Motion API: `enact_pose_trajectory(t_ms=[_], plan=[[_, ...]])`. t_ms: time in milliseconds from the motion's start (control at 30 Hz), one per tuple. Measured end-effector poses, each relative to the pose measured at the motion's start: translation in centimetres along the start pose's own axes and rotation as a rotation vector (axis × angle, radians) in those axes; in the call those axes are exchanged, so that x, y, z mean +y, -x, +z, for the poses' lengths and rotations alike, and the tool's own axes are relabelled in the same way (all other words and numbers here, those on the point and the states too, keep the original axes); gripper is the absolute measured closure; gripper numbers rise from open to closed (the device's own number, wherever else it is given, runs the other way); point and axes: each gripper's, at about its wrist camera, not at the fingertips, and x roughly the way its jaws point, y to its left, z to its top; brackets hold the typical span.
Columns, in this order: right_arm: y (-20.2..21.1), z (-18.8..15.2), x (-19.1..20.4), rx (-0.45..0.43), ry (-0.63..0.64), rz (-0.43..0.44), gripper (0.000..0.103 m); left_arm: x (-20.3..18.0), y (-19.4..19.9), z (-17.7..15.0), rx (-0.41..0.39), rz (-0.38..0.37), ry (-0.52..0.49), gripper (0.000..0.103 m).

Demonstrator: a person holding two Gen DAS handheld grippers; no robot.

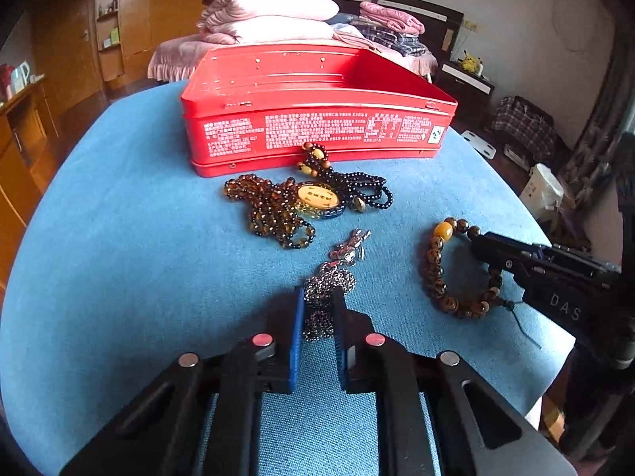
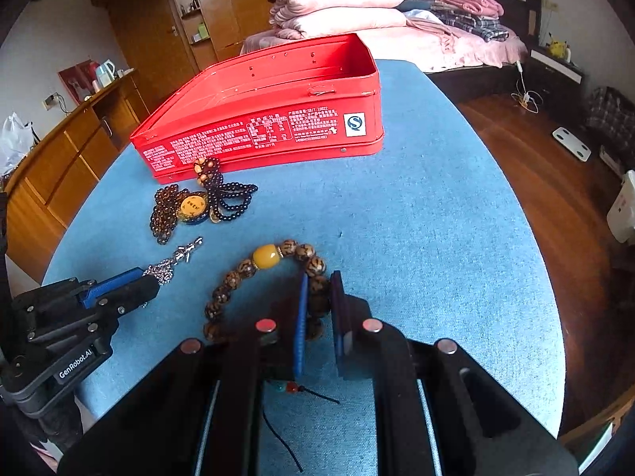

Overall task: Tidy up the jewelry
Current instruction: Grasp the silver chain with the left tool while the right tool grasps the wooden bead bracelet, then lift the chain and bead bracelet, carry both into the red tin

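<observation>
A silver chain necklace (image 1: 330, 282) with a small pendant lies on the blue tabletop (image 1: 119, 238). My left gripper (image 1: 319, 299) is shut on the bunched chain, and it also shows in the right wrist view (image 2: 154, 277) with the chain (image 2: 163, 271) at its tip. A brown bead bracelet (image 2: 246, 267) with one amber bead lies to the right. My right gripper (image 2: 320, 282) is shut on the bracelet's right side; from the left wrist it (image 1: 478, 242) reaches across the bracelet (image 1: 434, 261). An open red tin (image 1: 317, 131) stands behind, its inside bare as far as I can see.
A heap of dark and brown bead necklaces with an oval yellow pendant (image 1: 313, 198) lies against the tin's front wall. The round table's edge (image 2: 547, 277) drops to a wooden floor on the right. A bed with folded bedding (image 1: 274, 20) stands behind.
</observation>
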Motion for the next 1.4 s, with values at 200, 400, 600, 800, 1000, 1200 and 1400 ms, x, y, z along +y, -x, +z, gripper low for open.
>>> enact_pose_trajectory(t_ms=[200,400,600,800,1000,1200,1400], plan=[[0.1,-0.3,0.7,0.013,0.023,0.023,0.090,1.1,0.5,-0.2,-0.016,0.017,0.043,0.090],[0.0,-0.3,0.9,0.014,0.030,0.021,0.090,0.3,0.4,-0.1,0.002,0.002,-0.028,0.074],[-0.1,-0.2,1.0,0.016,0.029,0.022,0.090,-0.9,-0.3,0.1,-0.004,0.058,-0.075,0.089],[-0.1,-0.2,1.0,0.017,0.027,0.034,0.083,-0.2,-0.1,0.1,-0.021,0.045,-0.011,0.090],[-0.1,-0.2,1.1,0.017,0.039,0.029,0.087,1.3,0.9,0.3,-0.050,0.069,0.052,0.091],[0.1,-0.1,1.5,0.014,0.059,0.037,0.093,2.1,2.5,0.9,-0.092,0.065,0.071,0.091],[1.1,0.3,1.8,-0.006,0.068,0.065,0.093,1.9,3.4,1.3,-0.110,0.060,0.078,0.091]])
